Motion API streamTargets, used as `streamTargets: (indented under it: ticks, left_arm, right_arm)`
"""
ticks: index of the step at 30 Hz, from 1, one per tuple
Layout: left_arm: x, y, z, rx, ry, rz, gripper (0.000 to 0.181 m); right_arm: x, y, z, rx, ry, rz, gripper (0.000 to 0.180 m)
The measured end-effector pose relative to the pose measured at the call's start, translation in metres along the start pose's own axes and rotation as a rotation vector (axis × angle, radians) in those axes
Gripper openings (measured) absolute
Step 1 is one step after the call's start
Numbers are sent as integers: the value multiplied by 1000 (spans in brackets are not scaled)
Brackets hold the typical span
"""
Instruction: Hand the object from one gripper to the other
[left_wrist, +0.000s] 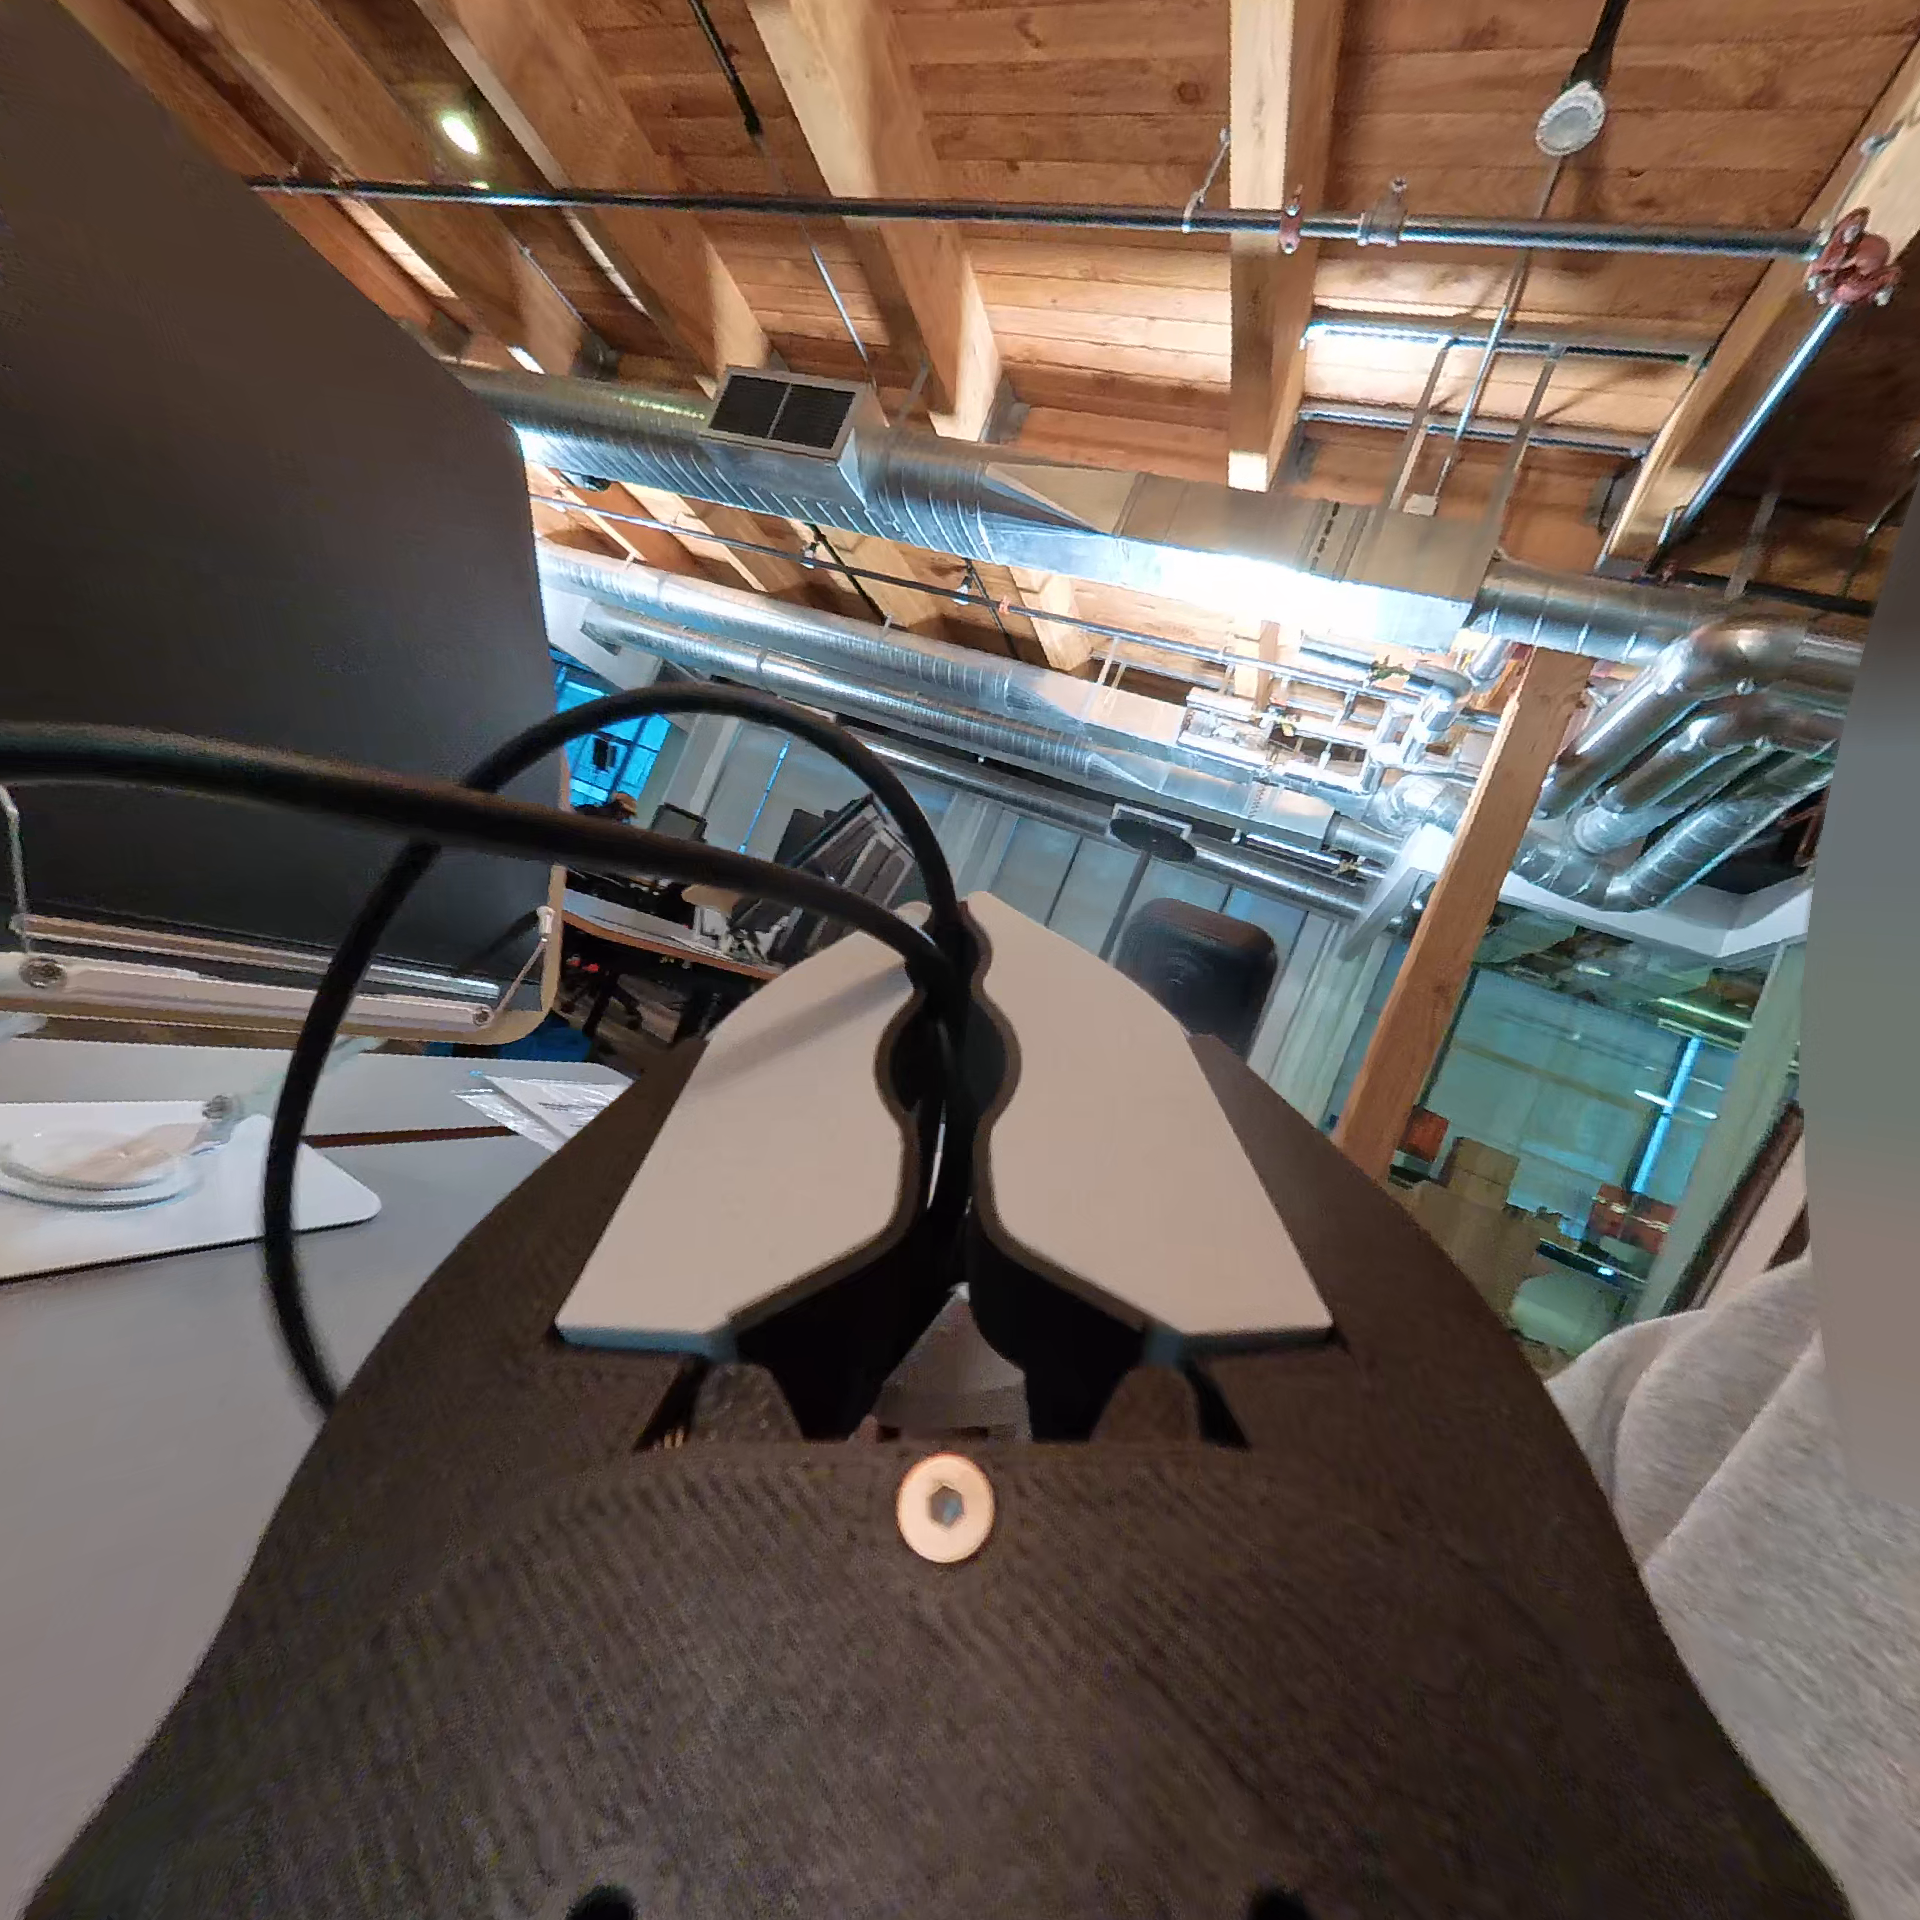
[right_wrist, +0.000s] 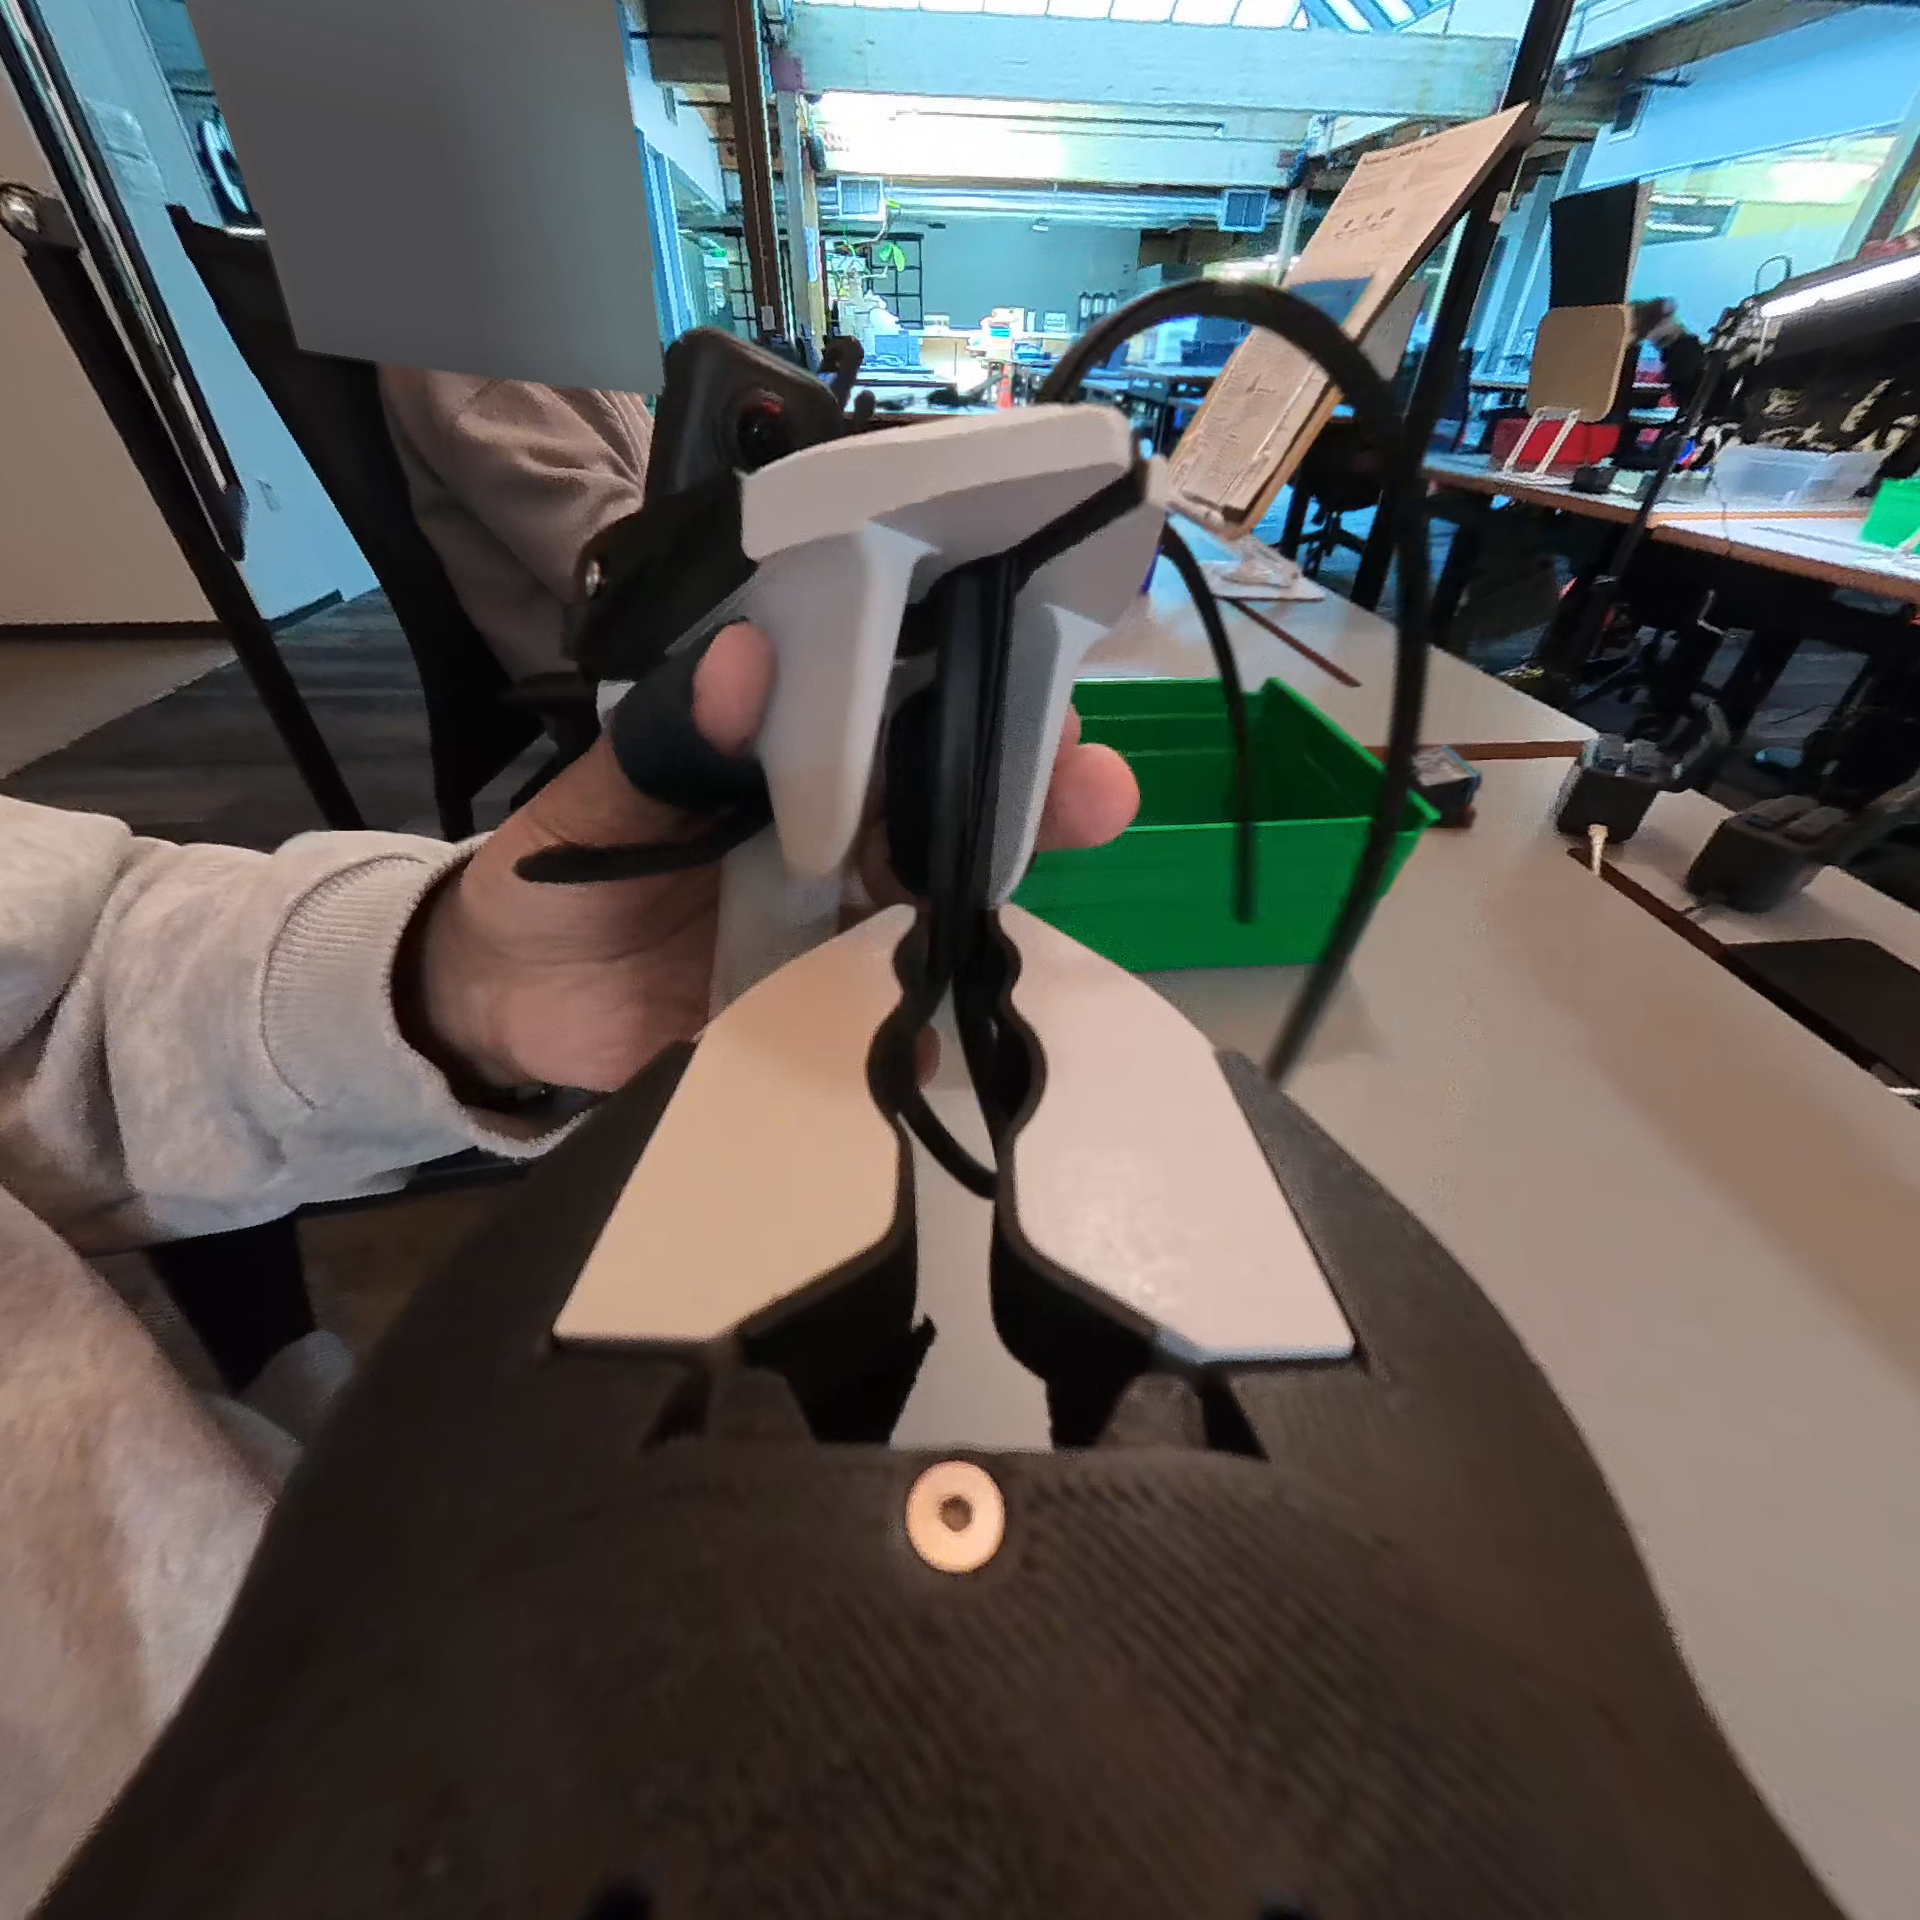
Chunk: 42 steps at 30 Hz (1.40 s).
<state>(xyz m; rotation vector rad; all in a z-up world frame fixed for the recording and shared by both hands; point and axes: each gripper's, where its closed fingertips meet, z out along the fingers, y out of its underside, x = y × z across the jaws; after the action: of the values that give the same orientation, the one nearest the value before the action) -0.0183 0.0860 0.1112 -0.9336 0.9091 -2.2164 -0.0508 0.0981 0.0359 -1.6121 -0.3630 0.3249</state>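
Note:
A thin black cable (left_wrist: 416, 812) hangs in loops. My left gripper (left_wrist: 951, 935) is shut on it, with the cable pinched between the dark pads near the tips, and points up toward the ceiling. In the right wrist view the left gripper (right_wrist: 956, 727) is held by a hand (right_wrist: 582, 935) directly ahead of my right gripper (right_wrist: 961, 935). The cable (right_wrist: 1397, 623) arches over to the right and its ends hang down. Two strands run down from the left gripper's jaws into my right gripper's jaws, which close on them just below.
A green bin (right_wrist: 1195, 862) stands on the grey table (right_wrist: 1558, 1143) behind the grippers. Black devices (right_wrist: 1621, 790) sit at the right, and a board on a stand (right_wrist: 1299, 343) behind. A dark panel (left_wrist: 208, 520) and white base plate (left_wrist: 156, 1216) are at the left. A grey sleeve (left_wrist: 1714, 1507) is near. Tip to tip, the grippers are about 8 cm apart.

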Motion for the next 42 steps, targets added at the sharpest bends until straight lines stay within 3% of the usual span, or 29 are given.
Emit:
streamTargets:
  ticks: [7,11,15,18,23,29,36,39,42]
  left_arm:
    - [-4,1,0,-14,10,-86,2]
    - [-9,1,2,-51,-22,-105,42]
    - [-14,10,5,-90,-45,-156,65]
    - [-16,18,6,-121,-58,-188,67]
    - [-9,23,8,-164,-26,-177,55]
    - [-4,26,9,-237,-79,89,57]
    - [0,35,14,-372,-204,673,93]
    - [-2,54,14,-487,-187,732,98]
    - [-9,85,7,-668,-161,677,84]
  right_arm:
    - [1,0,-2,13,-41,62,9]
    - [11,-13,-12,90,-95,219,9]
    - [34,-23,-30,116,-45,223,8]
    - [49,-32,-45,100,35,135,9]
    - [68,-45,-70,21,155,1,8]
    - [72,-18,-85,-326,178,-16,9]
    - [65,4,-104,-617,216,-134,9]
    - [54,1,-103,-628,192,-154,9]
    - [45,-7,-100,-601,170,-158,9]
